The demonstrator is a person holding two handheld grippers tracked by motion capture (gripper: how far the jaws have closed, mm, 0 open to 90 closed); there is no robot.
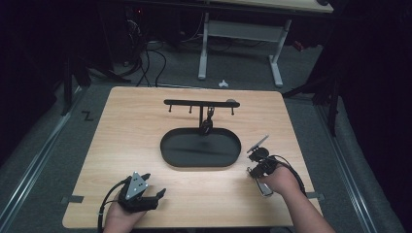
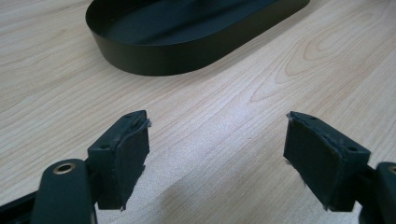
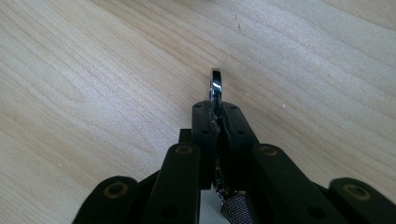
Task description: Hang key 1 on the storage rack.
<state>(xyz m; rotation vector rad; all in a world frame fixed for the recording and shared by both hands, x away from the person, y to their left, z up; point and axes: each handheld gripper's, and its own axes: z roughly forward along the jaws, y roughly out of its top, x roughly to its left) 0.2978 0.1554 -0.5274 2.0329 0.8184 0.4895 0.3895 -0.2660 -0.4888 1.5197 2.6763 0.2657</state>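
Right claw (image 3: pixel 218 116) pinched shut on thin shiny metal piece (image 3: pixel 215 86), likely watch clasp, just above counter (image 3: pixel 93 70). Lift straight, keep squeeze firm, carry to rack (image 1: pixel 200 103) over black oval tray (image 1: pixel 200 148). Left claw (image 2: pixel 217 154) wide open, empty, resting.

Light wood-grain counter (image 1: pixel 121 145), rounded corners, standing on grey floor (image 1: pixel 43 160).
Black oval tray (image 1: pixel 167 145) sits near centre; from its far side rises a post with a hook bar (image 1: pixel 194 103). Small shiny metal piece (image 1: pixel 265 189) lies near the right front edge. Tape tabs (image 1: pixel 72 199) at both front edges.
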